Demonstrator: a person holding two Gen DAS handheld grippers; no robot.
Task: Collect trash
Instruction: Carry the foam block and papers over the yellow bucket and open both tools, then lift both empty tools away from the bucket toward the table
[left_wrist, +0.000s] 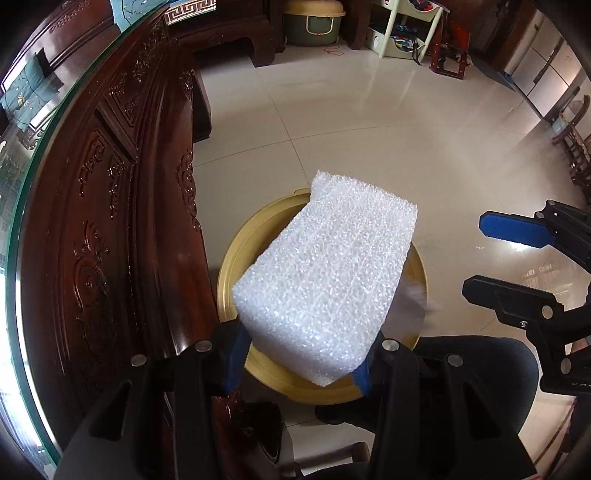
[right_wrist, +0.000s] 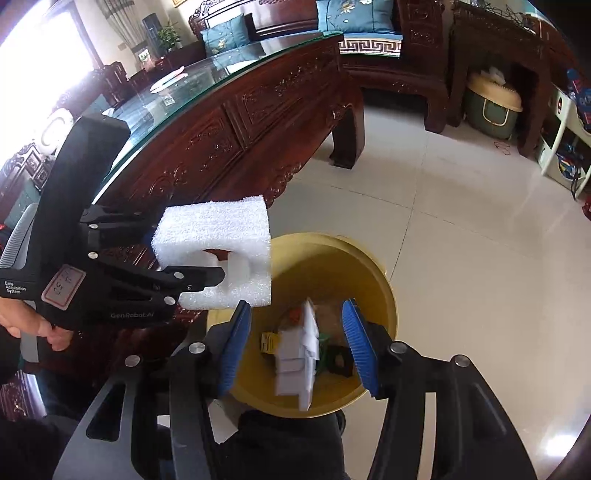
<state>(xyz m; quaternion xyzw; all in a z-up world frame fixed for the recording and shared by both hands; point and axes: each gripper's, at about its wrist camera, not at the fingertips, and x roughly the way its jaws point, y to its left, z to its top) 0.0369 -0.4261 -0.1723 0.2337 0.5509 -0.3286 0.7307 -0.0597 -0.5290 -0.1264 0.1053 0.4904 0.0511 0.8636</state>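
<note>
Foam is what I have in hand: my left gripper (left_wrist: 303, 354) is clamped on a white foam block (left_wrist: 325, 273), holding it just above the yellow bin (left_wrist: 236, 251) on the tiled floor (left_wrist: 369, 129) beside the carved wooden table (right_wrist: 236, 140). My right gripper (right_wrist: 291, 343) hangs over the bin with its jaws spread and nothing between them; a white piece (right_wrist: 299, 354) looks to be dropping into the bin right below it, blurred. Other scraps already lie at the bottom, too small for me to name. I judge the collecting well along, with this block yet to be let go. Something white lies on the tabletop; whether it is trash I cannot tell.
</note>
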